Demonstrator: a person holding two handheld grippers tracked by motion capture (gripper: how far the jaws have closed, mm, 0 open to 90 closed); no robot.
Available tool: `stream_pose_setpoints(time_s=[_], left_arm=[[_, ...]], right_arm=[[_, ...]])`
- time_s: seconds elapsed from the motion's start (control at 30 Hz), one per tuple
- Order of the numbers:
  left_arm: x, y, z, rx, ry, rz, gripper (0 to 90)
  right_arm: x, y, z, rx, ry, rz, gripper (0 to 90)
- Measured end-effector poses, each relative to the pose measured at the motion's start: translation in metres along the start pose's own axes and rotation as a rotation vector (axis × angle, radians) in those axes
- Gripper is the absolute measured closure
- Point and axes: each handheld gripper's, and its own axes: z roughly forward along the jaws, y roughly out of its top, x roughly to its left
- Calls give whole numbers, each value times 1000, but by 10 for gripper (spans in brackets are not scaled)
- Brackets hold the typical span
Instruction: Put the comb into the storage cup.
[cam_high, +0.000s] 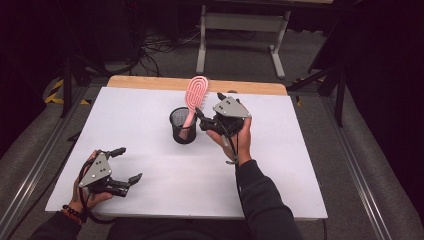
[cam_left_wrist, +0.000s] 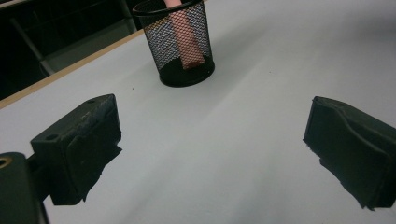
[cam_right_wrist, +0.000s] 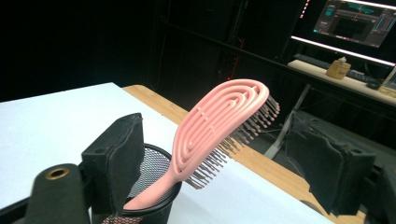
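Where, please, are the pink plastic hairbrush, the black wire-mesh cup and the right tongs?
pink plastic hairbrush (cam_right_wrist: 219, 119), right gripper view, on its slotted head.
black wire-mesh cup (cam_left_wrist: 161, 39), left gripper view, on its mesh wall.
right tongs (cam_high: 210, 111), high view, midway between the fingertips.

This looks like a lab or recording studio: black curtains all around, loose black cables (cam_high: 155, 47) on the grey floor, a lit computer monitor (cam_right_wrist: 357, 21) beyond the right tongs (cam_right_wrist: 219, 163), yellow-black hazard tape (cam_high: 55, 92).
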Motion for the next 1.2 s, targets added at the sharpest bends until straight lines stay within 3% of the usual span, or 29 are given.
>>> stream_pose_setpoints(time_s=[0.37, 0.5, 0.93, 1.2], left_arm=[[0, 0, 0, 4, 1, 0, 48], [0, 0, 0, 8, 1, 2, 48], [-1, -1, 2, 19, -2, 6, 47], [-2, -1, 2, 21, -2, 13, 48]], right_arm=[[-2, -5, -12, 7, -21, -13, 181], [-1, -9, -18, 22, -35, -53, 174], [-6, -22, -38, 11, -45, -41, 157], [-2, -27, -49, -2, -47, -62, 157]])
